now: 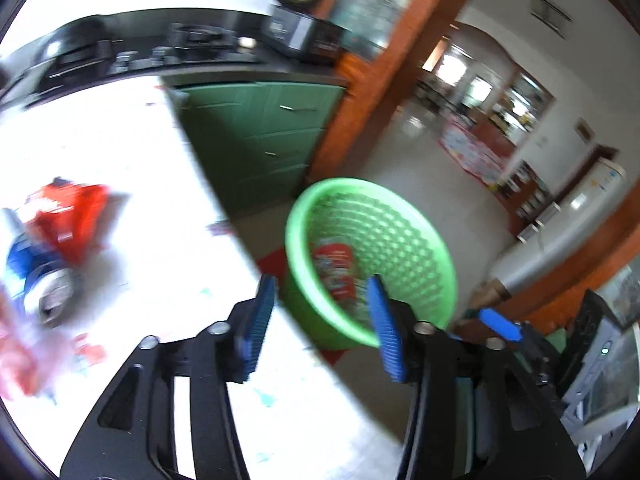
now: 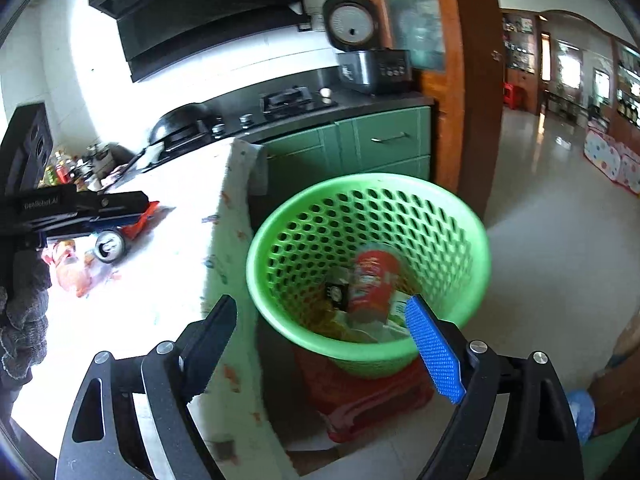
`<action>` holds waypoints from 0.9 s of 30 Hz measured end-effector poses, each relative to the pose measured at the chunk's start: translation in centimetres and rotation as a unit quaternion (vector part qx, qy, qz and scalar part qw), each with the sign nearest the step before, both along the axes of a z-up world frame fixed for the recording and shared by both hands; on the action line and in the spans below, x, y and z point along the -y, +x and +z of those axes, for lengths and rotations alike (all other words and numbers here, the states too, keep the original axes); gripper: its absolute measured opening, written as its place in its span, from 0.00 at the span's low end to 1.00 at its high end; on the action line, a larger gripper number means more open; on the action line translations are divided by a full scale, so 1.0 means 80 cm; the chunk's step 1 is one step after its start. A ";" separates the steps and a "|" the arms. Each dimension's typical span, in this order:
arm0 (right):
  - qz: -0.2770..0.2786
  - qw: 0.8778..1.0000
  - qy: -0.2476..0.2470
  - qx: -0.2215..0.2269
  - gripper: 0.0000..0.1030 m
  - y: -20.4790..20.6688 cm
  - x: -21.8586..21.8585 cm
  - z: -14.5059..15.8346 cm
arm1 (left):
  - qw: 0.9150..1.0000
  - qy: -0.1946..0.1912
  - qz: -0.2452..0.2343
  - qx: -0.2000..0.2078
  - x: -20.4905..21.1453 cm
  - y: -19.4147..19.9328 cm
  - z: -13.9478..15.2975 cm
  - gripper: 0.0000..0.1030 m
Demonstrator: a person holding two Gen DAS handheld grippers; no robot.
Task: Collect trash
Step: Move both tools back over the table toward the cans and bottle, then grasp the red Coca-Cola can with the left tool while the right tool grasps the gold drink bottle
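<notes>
A green perforated trash basket (image 2: 460, 240) stands on the floor beside the table, also in the left wrist view (image 1: 400, 208). Inside lie a red cup (image 2: 374, 280), a small dark packet (image 2: 335, 294) and wrappers. My right gripper (image 2: 320, 312) is open and empty above the basket's near rim. My left gripper (image 1: 322, 292) is open and empty over the table edge; it also shows in the right wrist view (image 2: 132, 216). On the table lie a red wrapper (image 1: 76, 216), a blue drink can (image 1: 38, 280) (image 2: 109, 245) and orange-red wrappers (image 2: 72, 272).
The white patterned table (image 2: 160, 320) ends just left of the basket. Green kitchen cabinets (image 2: 360, 140) with a stove and rice cooker (image 2: 372, 66) stand behind. A red item (image 2: 360, 396) lies under the basket. A wooden door frame (image 2: 472, 80) opens to a tiled hall.
</notes>
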State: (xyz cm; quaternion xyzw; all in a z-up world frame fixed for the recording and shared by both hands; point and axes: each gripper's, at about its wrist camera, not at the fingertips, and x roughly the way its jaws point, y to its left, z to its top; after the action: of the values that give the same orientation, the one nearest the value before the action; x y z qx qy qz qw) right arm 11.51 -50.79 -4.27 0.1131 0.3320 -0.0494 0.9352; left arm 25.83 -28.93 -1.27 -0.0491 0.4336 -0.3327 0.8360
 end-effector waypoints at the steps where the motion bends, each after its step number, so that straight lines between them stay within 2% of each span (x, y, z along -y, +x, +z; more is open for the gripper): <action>1: 0.008 1.000 0.002 0.001 0.81 0.003 -0.008 0.003 | 1.000 0.000 0.015 0.003 -0.019 -0.001 0.002 0.52; 8: 0.068 0.998 0.005 0.004 0.82 0.033 -0.075 0.021 | 0.995 -0.002 0.099 0.017 -0.138 -0.005 0.020 0.52; 13: 0.128 0.992 -0.009 0.006 0.82 0.062 -0.143 0.039 | 0.988 0.005 0.153 0.033 -0.227 -0.010 0.036 0.56; 22: 0.227 0.973 -0.029 0.010 0.82 0.107 -0.270 0.066 | 0.969 0.028 0.243 0.041 -0.370 -0.014 0.048 0.63; 27: 0.282 0.958 -0.048 0.002 0.82 0.134 -0.335 0.067 | 0.958 0.041 0.280 0.040 -0.425 -0.015 0.050 0.68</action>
State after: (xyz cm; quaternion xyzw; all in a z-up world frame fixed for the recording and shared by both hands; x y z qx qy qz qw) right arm 22.23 -24.01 1.13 -0.0296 0.3459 0.2006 0.9161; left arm 24.64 5.06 2.70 -0.1209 0.3824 -0.0691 0.9134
